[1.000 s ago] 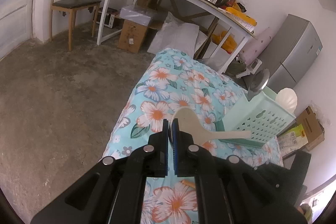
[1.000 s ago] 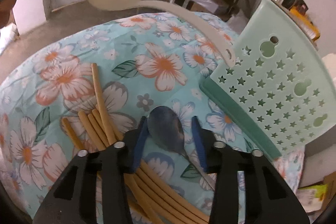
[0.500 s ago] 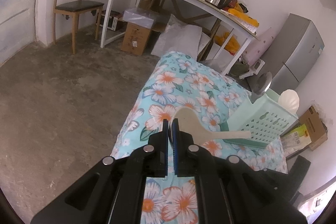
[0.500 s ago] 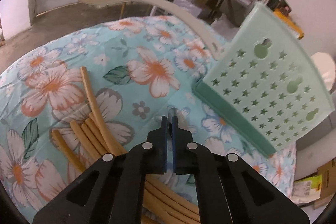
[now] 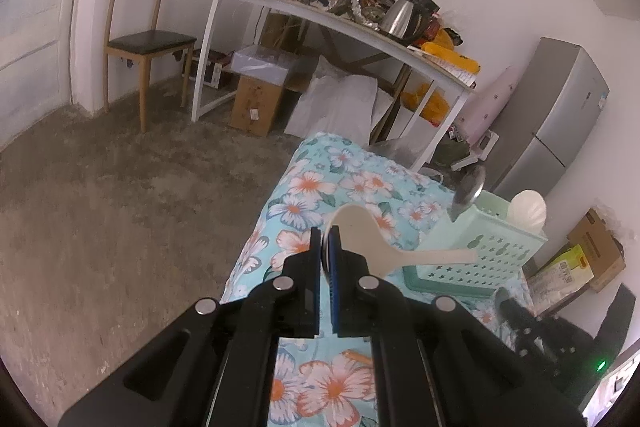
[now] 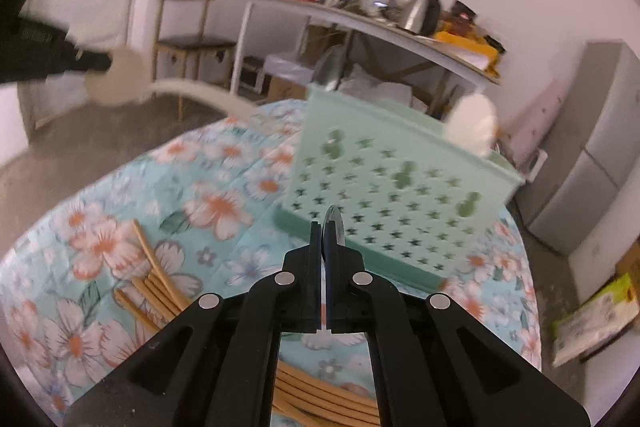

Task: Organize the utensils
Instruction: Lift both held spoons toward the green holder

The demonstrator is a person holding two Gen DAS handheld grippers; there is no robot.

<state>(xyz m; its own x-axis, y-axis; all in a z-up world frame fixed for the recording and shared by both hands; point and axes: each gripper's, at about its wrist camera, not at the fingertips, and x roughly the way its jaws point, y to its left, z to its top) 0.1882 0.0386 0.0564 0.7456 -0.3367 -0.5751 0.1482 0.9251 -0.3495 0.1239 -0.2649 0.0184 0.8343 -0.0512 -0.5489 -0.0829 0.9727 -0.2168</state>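
Left tongs (image 5: pixel 327 247): jaws pressed onto the bowl edge of a cream rice paddle (image 5: pixel 368 247), held in the air above the floral surface (image 5: pixel 320 187). The paddle's handle runs rightward and ends in front of the upper wall of the mint-green utensil basket (image 5: pixel 472 267); whether it touches the wall cannot be told. In the right wrist view the same paddle (image 6: pixel 120 83) appears blurred at upper left, gripped by the left tongs (image 6: pixel 102 61), with the handle arcing toward the basket's near top corner.

Right tongs (image 6: pixel 325 239): jaws pinching a metal spoon (image 6: pixel 334 227) edge-on, its bowl rim showing just above the fingertips. The spoon is lifted off the surface, in front of the perforated wall of the basket (image 6: pixel 380 187). The right tongs (image 5: pixel 510 307) show dark at lower right in the left wrist view.

Basket contents: a metal ladle or large spoon (image 5: pixel 468 187) stands upright at one end, a white scalloped utensil (image 5: pixel 526 209) at the other.

On the floral cloth (image 6: pixel 220 203), a bundle of tan chopsticks (image 6: pixel 152 283) lies below and left of the right tongs, extending under them.

Background: white table (image 5: pixel 360 27) loaded with clutter, kettle (image 5: pixel 400 15), wooden chair (image 5: pixel 144 43), grey refrigerator (image 5: pixel 560 115).
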